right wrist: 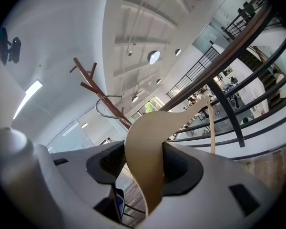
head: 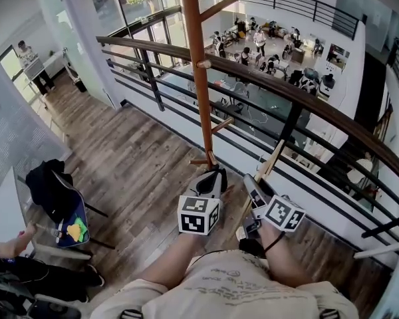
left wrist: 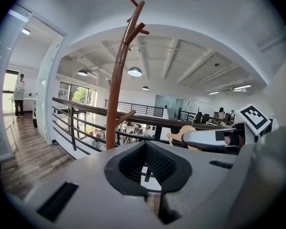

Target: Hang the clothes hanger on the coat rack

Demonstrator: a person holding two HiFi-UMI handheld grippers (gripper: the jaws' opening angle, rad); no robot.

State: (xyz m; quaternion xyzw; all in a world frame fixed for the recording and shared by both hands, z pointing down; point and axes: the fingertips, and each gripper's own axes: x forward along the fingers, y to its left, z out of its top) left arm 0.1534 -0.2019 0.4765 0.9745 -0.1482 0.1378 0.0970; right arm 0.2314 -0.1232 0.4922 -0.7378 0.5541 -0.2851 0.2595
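The right hand-held gripper is closed tight on one arm of the hanger, a flat, smooth piece of pale wood with a curved shape. I think it is held by the arm so that the thin metal hook is free to go over a peg of the rack. The rack is a round brown pole with short slanted pegs, just beside the railing. The left hand-held gripper has its ribbed black jaws a little apart and holds nothing. It hangs low near the pole.

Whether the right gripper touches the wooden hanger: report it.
Touching. In the right gripper view, the right gripper has both jaws clamped on the wooden hanger.
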